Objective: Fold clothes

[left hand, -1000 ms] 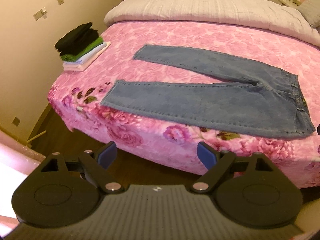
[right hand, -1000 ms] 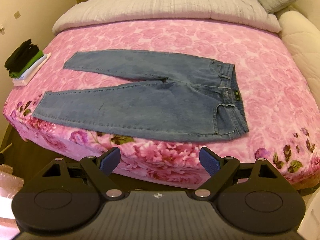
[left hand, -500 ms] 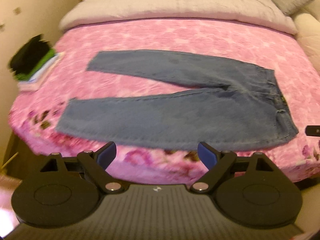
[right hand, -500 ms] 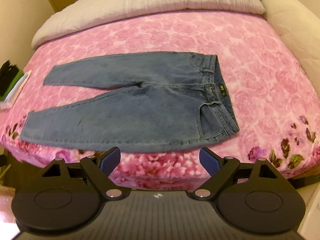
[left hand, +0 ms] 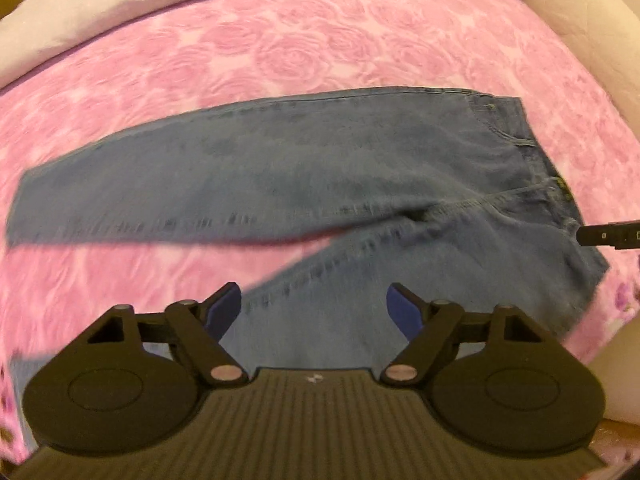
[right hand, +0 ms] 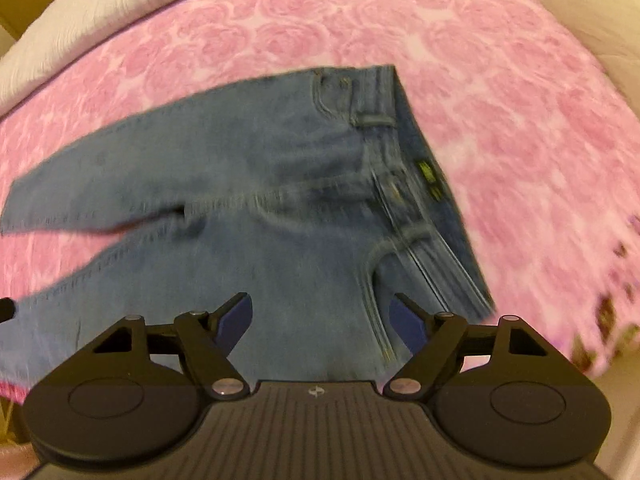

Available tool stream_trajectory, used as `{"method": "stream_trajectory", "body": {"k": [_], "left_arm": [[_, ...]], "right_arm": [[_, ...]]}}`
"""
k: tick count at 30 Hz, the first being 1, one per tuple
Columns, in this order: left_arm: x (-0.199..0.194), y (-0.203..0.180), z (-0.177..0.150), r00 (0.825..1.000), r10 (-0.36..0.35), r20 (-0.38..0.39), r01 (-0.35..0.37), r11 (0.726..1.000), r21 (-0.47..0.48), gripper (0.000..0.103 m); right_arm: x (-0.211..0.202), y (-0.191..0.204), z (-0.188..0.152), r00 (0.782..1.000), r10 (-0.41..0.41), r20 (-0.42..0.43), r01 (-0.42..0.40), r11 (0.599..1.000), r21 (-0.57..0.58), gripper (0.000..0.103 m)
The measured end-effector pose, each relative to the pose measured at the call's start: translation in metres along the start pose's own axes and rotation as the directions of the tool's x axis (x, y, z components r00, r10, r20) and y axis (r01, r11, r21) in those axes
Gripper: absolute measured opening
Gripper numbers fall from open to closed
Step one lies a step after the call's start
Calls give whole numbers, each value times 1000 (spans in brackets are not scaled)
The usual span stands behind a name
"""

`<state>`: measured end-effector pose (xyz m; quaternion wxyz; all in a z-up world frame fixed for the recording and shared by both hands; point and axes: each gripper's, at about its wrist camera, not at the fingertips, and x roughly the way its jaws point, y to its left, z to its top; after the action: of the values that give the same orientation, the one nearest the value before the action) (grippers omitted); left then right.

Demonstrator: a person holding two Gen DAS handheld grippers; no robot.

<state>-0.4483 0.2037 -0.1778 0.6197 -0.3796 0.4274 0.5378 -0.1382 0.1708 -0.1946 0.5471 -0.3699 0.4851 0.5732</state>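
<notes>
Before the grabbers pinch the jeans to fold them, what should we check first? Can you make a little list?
1. Jeans lying flat on the pink bedspread: ok.
2. Legs spread apart, not yet stacked: ok.
3. Left gripper over the near leg, jaws closing, nothing pinched yet: ok.
4. Right gripper over the hip by the waistband, jaws closing, nothing pinched yet: ok.
5. Pads touching the denim: cannot tell, the picture is blurred.
6. Hem of the near leg in view: not ok, it is out of frame.

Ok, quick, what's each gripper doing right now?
Left gripper: open, jaws closing, holding nothing, above the jeans.
Right gripper: open, jaws closing, holding nothing.
</notes>
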Motion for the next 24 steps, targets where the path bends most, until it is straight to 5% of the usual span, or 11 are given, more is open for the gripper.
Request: {"method": "stream_trajectory", "body": {"k": [9, 14, 20, 24], "left_arm": [[112, 40, 77, 993, -107, 55, 99, 988, 120, 66], [152, 71, 116, 988, -147, 53, 132, 966, 222, 44], [182, 86, 156, 974, -211, 80, 175, 929, 327, 49], [206, 103, 174, 980, -192, 49, 160, 913, 376, 52]], "right_arm": [[104, 5, 97, 998, 68, -19, -70, 985, -157, 73], [135, -19, 160, 994, 108, -5, -105, 955, -277, 56], [150, -43, 226, 972, 236, 0, -220, 909, -354, 54], [174, -35, 254, 970, 243, -32, -232, 872, -431, 60]]}}
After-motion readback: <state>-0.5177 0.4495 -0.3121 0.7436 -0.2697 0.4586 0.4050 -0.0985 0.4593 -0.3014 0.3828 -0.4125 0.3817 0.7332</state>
